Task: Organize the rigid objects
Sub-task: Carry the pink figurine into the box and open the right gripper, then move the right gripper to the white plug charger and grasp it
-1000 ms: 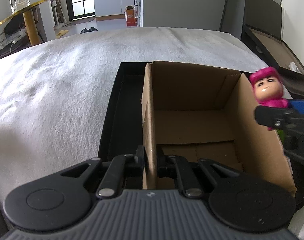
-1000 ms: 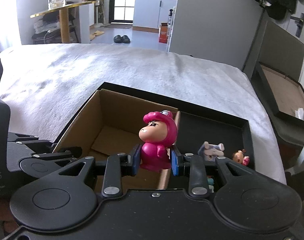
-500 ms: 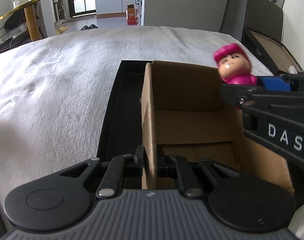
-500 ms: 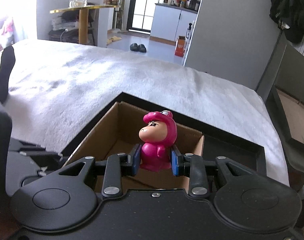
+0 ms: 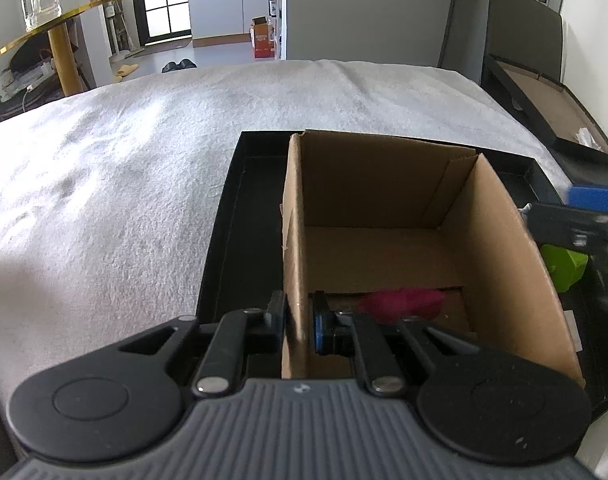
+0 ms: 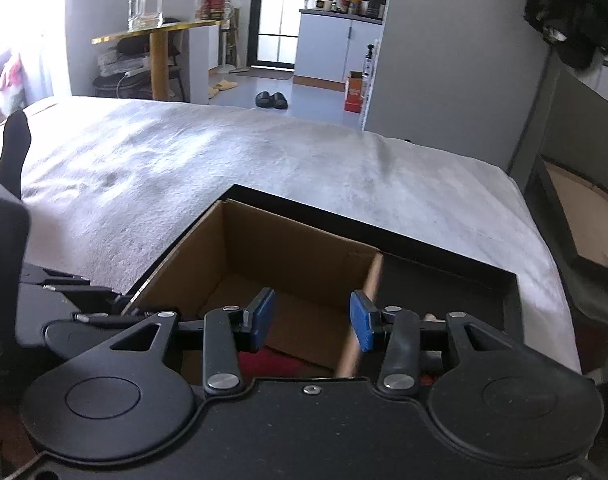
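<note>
My left tongs [image 5: 299, 322] clamped on near wall of cardboard box [image 5: 384, 208]. My right tongs [image 6: 311, 318] spread apart, holding nothing, above box. Pink figure [image 5: 402, 300] lying on box floor, blurred. Box inside black tray [image 5: 231, 216] on bed [image 5: 123, 160].

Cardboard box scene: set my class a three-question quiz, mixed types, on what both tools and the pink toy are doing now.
1. True or false: the left tool clamps the box wall.
2. The right tool is: A) shut on the toy, B) open, C) hidden.
3. Fill in: the pink toy lies inside the ____.

Key: 1 true; 2 B; 3 box.
</note>
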`<state>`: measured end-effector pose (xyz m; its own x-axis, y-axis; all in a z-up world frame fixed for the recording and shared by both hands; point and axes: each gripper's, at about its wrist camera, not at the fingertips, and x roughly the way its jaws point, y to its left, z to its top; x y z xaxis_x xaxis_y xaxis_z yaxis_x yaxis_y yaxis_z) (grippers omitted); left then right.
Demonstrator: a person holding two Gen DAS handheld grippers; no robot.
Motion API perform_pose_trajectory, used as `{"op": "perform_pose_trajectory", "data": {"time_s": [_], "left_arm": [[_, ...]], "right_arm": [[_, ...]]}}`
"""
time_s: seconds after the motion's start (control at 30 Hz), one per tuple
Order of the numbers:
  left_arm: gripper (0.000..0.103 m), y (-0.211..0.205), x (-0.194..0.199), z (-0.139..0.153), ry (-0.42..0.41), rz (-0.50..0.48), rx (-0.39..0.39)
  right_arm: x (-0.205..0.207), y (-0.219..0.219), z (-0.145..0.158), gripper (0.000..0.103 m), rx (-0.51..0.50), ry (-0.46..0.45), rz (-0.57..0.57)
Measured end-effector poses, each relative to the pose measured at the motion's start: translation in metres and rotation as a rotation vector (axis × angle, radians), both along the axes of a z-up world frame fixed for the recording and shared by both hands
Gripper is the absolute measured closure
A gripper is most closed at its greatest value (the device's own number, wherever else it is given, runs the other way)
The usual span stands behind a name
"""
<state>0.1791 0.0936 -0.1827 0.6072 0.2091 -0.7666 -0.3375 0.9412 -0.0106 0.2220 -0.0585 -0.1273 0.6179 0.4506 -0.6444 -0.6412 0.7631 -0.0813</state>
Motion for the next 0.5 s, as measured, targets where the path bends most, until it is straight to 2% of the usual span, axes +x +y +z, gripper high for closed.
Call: {"op": "perform_pose_trajectory", "data": {"time_s": [0.23,0.3,0.5], "left_arm": [[0.087,0.0,-0.001,0.002,0.012,0.015,0.024],[0.082,0.0,-0.001,0.001,0.028,0.026,0.033],[0.055,-0.002,-0.001,0.002,0.041,0.036,0.061]], "right_arm": [[-0.001,-0.034,0.002,0.06,0.033,0.018,-0.077],[-0.001,-0.043,-0.001,0.06,0.04,0.025,-0.097],[0.004,-0.064,-0.012,0.059,0.052,0.065,-0.169]]}}
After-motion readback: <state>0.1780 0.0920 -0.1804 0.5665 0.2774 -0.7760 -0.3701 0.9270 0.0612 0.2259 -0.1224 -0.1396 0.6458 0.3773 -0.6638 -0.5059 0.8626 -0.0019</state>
